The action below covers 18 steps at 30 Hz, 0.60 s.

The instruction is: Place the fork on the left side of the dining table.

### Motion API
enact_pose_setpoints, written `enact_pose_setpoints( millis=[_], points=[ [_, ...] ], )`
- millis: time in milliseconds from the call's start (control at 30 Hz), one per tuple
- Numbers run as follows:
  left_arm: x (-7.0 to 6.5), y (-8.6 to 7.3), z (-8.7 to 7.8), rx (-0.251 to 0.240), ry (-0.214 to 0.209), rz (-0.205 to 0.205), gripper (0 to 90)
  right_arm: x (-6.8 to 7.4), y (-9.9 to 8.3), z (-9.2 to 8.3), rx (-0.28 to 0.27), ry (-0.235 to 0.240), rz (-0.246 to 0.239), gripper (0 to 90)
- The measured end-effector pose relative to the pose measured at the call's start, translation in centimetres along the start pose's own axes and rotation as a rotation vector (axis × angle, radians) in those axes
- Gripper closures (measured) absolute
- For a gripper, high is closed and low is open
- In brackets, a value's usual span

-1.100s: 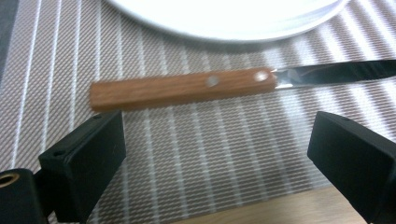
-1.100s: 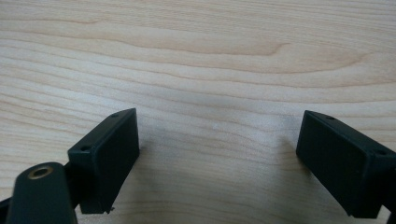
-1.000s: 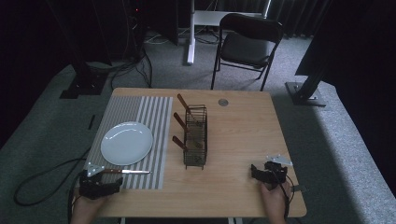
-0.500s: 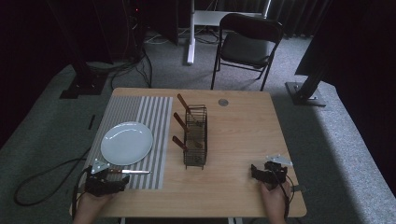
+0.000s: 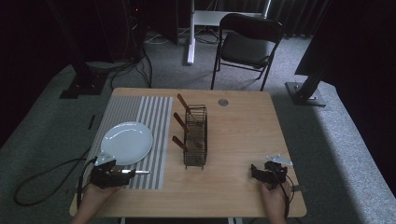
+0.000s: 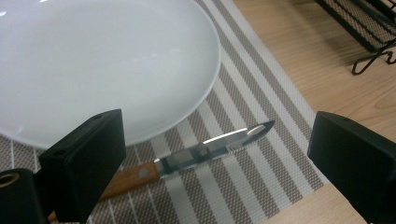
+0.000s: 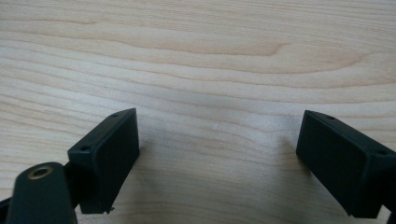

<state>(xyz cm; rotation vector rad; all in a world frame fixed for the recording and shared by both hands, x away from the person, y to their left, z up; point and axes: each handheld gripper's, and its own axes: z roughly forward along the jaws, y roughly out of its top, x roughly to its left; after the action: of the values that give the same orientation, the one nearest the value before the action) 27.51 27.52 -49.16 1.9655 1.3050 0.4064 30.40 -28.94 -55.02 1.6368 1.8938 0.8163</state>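
A knife (image 6: 196, 155) with a wooden handle and a steel blade lies on the striped placemat (image 6: 261, 140), just below the white plate (image 6: 93, 65). My left gripper (image 6: 219, 158) is open, its jaws standing wide either side of the knife without touching it. From above, the left gripper (image 5: 108, 176) sits at the mat's near corner, with the knife (image 5: 133, 172) pointing right and the plate (image 5: 127, 142) behind it. My right gripper (image 7: 219, 158) is open over bare wood, holding nothing. It rests near the table's front right (image 5: 268, 173).
A black wire rack (image 5: 195, 135) with three wooden-handled utensils stands mid-table. Its wire foot (image 6: 373, 60) shows beyond the mat. A small round disc (image 5: 222, 101) lies at the back of the wooden table (image 5: 243, 135). A folding chair (image 5: 247, 44) stands behind the table.
My left gripper has crept forward and right along the mat's near edge, closing on the knife handle. The right gripper has not moved.
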Motion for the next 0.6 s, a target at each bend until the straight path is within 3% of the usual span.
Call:
enact_pose_setpoints(
  millis=[600],
  points=[
    [-1.0, 4.1, 0.7, -0.021, -0.042, 0.043, 4.5, 0.0, 0.0, 0.0, -0.001, 0.000, -0.002, 12.9]
  ],
)
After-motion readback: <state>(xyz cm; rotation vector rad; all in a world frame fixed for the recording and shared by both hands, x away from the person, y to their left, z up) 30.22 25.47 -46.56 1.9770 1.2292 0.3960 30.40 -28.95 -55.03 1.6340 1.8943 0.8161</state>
